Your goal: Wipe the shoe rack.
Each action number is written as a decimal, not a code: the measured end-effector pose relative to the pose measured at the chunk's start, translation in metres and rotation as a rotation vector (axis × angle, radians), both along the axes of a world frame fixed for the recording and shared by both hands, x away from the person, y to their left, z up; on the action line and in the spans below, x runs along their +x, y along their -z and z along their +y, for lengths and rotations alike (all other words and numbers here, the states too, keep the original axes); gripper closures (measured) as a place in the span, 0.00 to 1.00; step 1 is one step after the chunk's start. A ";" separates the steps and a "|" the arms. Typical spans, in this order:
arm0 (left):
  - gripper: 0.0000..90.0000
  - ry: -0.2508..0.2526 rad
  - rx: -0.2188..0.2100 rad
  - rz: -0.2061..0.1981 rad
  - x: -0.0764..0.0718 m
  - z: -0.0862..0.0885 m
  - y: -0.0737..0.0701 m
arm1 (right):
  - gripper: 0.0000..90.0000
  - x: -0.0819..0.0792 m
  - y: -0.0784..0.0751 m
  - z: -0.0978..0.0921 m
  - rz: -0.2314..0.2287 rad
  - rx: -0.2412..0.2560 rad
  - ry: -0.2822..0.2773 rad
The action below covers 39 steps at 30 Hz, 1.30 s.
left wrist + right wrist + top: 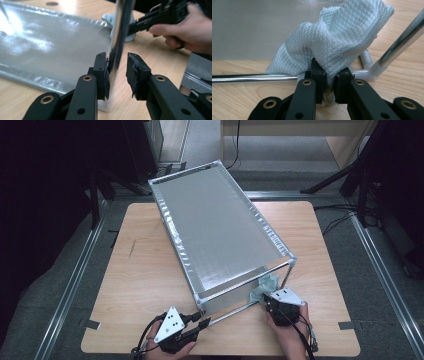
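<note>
Jaws of right gripper (pixel 329 76) clamped on pale blue textured wiping cloth (pixel 337 37), pressed at near-right corner of silver fabric-covered metal-tube rack (pixel 220 225) for wiping. Left gripper (pixel 116 72) jaws parted around chrome corner post (pixel 117 37), apparently steadying rack on wooden tabletop (pixel 135 275).

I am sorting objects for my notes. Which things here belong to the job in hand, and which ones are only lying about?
In the job:
- cloth, pinched by the right gripper
- rack, its post between the open jaws of the left gripper

Lying about:
- table, only carrying the rack
- tape on the floor
</note>
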State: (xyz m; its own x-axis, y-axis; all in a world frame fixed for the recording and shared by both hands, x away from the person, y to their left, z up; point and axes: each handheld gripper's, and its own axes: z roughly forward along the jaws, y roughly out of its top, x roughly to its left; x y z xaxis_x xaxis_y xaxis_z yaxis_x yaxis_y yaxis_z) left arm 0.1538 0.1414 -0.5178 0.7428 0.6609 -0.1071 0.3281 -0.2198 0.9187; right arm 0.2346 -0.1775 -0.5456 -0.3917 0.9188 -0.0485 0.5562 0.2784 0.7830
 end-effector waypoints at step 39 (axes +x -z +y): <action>0.91 0.034 0.023 -0.013 0.003 -0.006 -0.003 | 0.53 -0.024 -0.019 0.058 -0.082 0.241 -0.256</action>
State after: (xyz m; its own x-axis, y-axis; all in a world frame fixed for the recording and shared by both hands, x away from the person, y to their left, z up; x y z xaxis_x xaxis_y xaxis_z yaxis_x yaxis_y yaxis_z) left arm 0.1571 0.1356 -0.5153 0.7660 0.6375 -0.0826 0.3081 -0.2513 0.9176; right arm 0.2107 -0.1193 -0.5261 -0.6144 0.7803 0.1165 0.4246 0.2025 0.8825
